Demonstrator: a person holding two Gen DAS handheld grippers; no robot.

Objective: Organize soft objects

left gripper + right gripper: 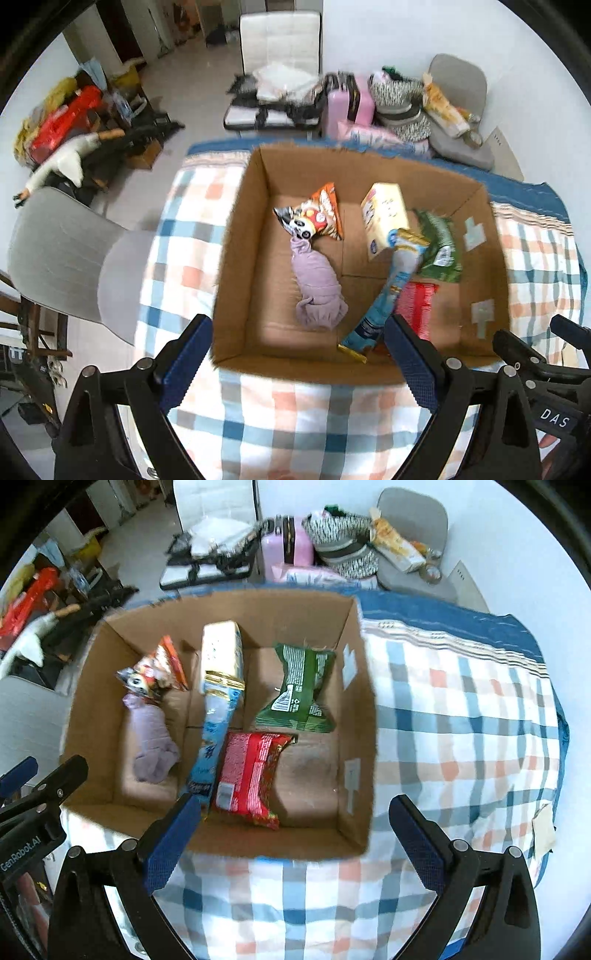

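Observation:
An open cardboard box (236, 258) (362, 716) sits on a checked cloth. Inside lie a purple rolled cloth (317, 291) (153, 742), an orange snack bag (317, 216) (155, 672), a yellow carton (384, 218) (221, 651), a long blue packet (391, 288) (214, 734), a green packet (441, 247) (299, 690) and a red packet (417, 306) (251, 775). My left gripper (299, 354) is open and empty above the box's near edge. My right gripper (291, 830) is open and empty above the near right corner.
The checked cloth (295, 424) (461, 738) covers the table. A grey chair (66, 258) stands at the left. Behind are a white chair (280, 44), a pink case (347, 103), bags and floor clutter. The other gripper shows at the edge of each view (535, 362) (40, 790).

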